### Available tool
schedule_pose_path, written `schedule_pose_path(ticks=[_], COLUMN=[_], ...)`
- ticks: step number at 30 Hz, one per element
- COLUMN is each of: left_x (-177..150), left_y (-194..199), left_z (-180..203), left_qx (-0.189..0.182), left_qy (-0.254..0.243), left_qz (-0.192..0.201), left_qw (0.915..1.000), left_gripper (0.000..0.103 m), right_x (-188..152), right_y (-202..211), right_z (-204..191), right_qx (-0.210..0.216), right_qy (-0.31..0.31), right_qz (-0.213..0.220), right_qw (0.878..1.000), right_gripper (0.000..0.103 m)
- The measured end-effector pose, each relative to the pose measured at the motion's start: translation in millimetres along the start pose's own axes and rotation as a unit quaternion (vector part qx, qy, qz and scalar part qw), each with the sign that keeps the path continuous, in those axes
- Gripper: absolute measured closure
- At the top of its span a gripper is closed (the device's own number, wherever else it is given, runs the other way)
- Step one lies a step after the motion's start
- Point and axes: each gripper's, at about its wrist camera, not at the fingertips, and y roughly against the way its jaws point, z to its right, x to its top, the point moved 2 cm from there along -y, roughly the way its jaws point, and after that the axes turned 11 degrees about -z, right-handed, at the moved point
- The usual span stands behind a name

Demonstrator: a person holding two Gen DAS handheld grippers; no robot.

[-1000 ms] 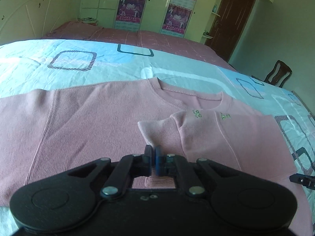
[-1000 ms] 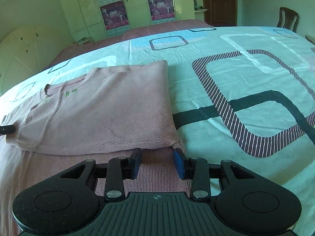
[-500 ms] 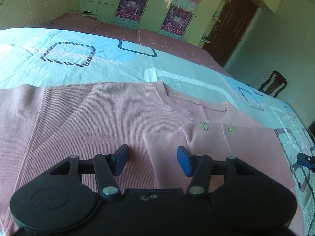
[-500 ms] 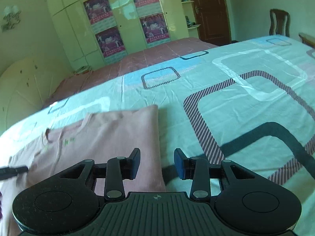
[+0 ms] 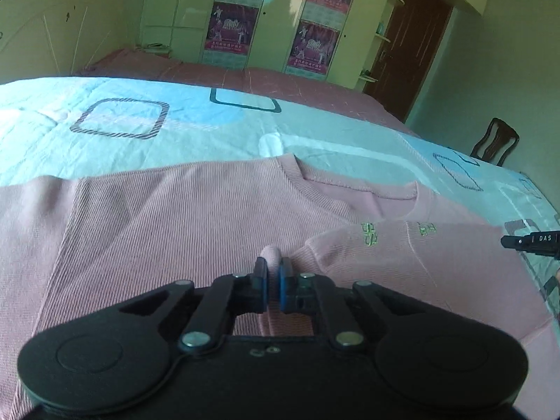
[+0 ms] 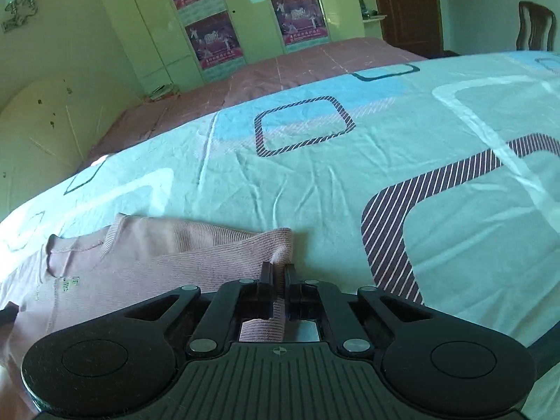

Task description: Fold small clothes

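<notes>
Your left gripper [image 5: 272, 273], low in the centre of the left wrist view, is now pinched shut on a small ridge of the pink ribbed knit sweater [image 5: 168, 231]; half a second ago its blue pads stood wide apart over the cloth, and a second ago they were closed. Your right gripper [image 6: 278, 273], low centre in the right wrist view, has also just closed on pink cloth: it now clamps the sweater's folded right edge, near the upper corner, where before its jaws hung open lower down the garment.

The sweater lies flat on the pale blue bedsheet with dark rounded-square patterns [image 6: 315, 182], filling the lower half of the left view. One sleeve, bearing small green embroidery [image 5: 367, 234], already lies folded across the chest.

With both grips freshly taken, you appear set to lift and carry the next fold.
</notes>
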Motion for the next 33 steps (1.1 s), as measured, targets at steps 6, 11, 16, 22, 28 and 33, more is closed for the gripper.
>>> schedule_pose_path(ticks=[6,11,16,22,28,33], left_x=[11.8,20.4,17.0,12.0,-9.2,-40.7], left_y=[28.2,0.4,-20.1,-12.0,26.0,14.3], left_z=[15.0,92.1,75.2,84.4,97.1,87.7], left_qx=[0.049,-0.021,0.031,0.046,0.039,0.05], left_qy=[0.008,-0.111,-0.111,-0.172,-0.151,-0.152], left_qz=[0.052,0.006,-0.027,-0.027,0.012,-0.029], left_qw=[0.9974,0.9936,0.993,0.9836,0.9877,0.9867], left_gripper=[0.048,0.038,0.053,0.047,0.032,0.035], right_x=[-3.7,-14.3,-2.3,5.4,-33.7,-72.9], right_y=[23.6,-6.4,-11.9,-5.2,34.4,37.8], right_z=[-23.8,-80.5,-44.0,-13.0,-35.0,-36.2], right_qx=[0.01,0.053,-0.039,-0.036,-0.028,-0.049], right_qy=[0.039,0.121,0.069,0.068,0.098,0.087], right_qz=[0.043,-0.003,0.004,-0.022,-0.018,-0.038], right_qw=[0.998,0.991,0.997,0.997,0.995,0.994], right_gripper=[0.1,0.099,0.079,0.078,0.079,0.082])
